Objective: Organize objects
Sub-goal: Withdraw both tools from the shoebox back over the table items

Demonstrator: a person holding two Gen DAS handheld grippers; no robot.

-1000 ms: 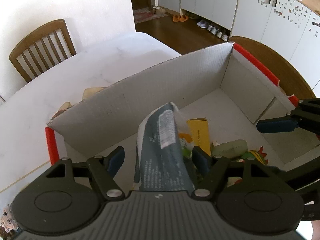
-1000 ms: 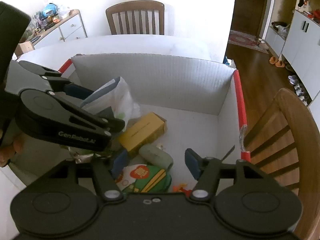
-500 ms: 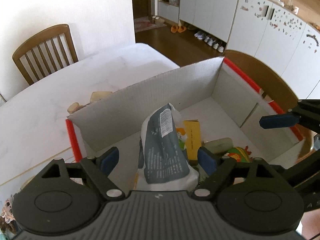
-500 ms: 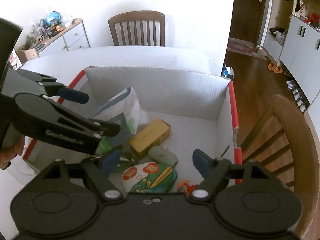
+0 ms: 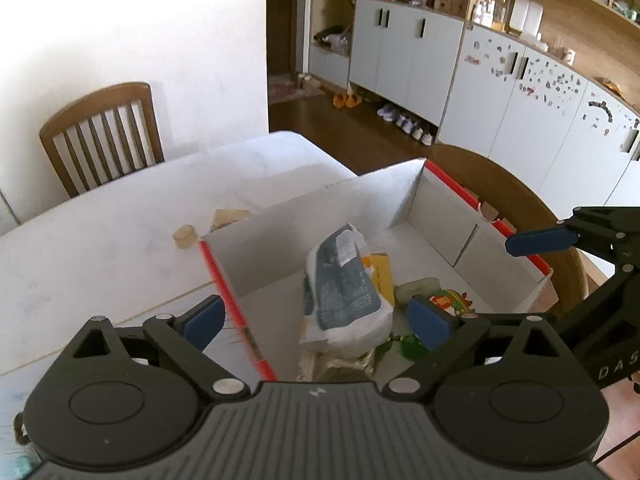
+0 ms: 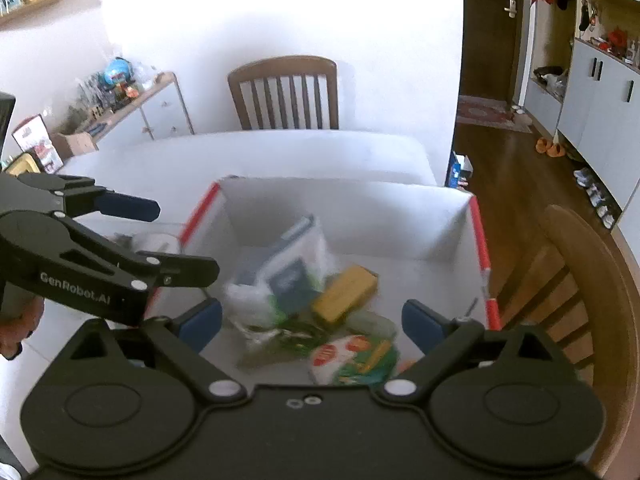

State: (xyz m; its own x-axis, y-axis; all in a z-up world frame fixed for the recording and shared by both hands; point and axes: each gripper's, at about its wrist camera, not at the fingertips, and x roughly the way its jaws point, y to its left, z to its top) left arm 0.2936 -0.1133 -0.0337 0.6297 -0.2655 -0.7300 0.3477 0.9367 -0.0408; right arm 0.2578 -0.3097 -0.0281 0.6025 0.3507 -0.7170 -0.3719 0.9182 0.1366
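My left gripper [image 5: 316, 318] spread above the box [image 5: 320, 216], right gripper [image 6: 312, 320] spread too, "GenRobot.AI" on the left one, grey-label bag [image 5: 340, 284] inside box

From my left wrist camera, the cardboard box [image 5: 372, 208] sits on the table [image 5: 100, 240] at 12 o'clock. Inside it, a plastic bag [image 5: 340, 284] stands at centre, with a carton [image 5: 380, 276] touching it at 3 o'clock and a snack packet [image 5: 450, 300] further toward 3 o'clock. Outside the box, a small round item [image 5: 185, 235] lies on the table at 10 o'clock. One chair [image 5: 100, 136] stands behind the table at 10 o'clock; another chair [image 5: 500, 196] stands behind the box at 2 o'clock.
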